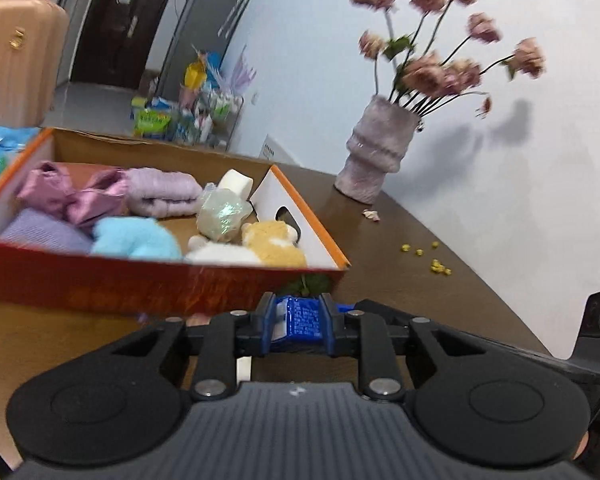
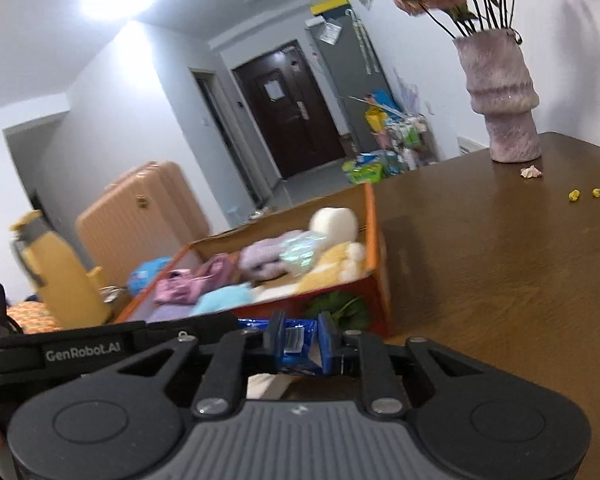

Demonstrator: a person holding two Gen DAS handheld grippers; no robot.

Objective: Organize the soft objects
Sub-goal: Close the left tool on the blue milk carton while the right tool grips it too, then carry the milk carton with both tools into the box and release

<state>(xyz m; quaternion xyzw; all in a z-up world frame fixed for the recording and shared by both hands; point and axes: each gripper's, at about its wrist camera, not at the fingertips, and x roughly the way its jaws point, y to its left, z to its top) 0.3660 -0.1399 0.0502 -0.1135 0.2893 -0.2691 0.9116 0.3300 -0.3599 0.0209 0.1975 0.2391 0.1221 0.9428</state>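
Green leafy thing [image 1: 310,283]: mostly hidden behind the orange box [image 1: 160,284].
Suitcase [image 1: 16,60]: cut by frame edge.
Flowers [image 1: 440,64]: blurred.

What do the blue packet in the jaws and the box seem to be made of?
Blue packet: looks like glossy plastic film, crinkled, printed, catching highlights. Box: apparently cardboard, with a brown raw inside and a printed orange outside, slightly shiny.

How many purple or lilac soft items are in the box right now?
3: a satin bow at the back left, a folded knit beside it, and a lilac cloth front left. More may lie underneath.
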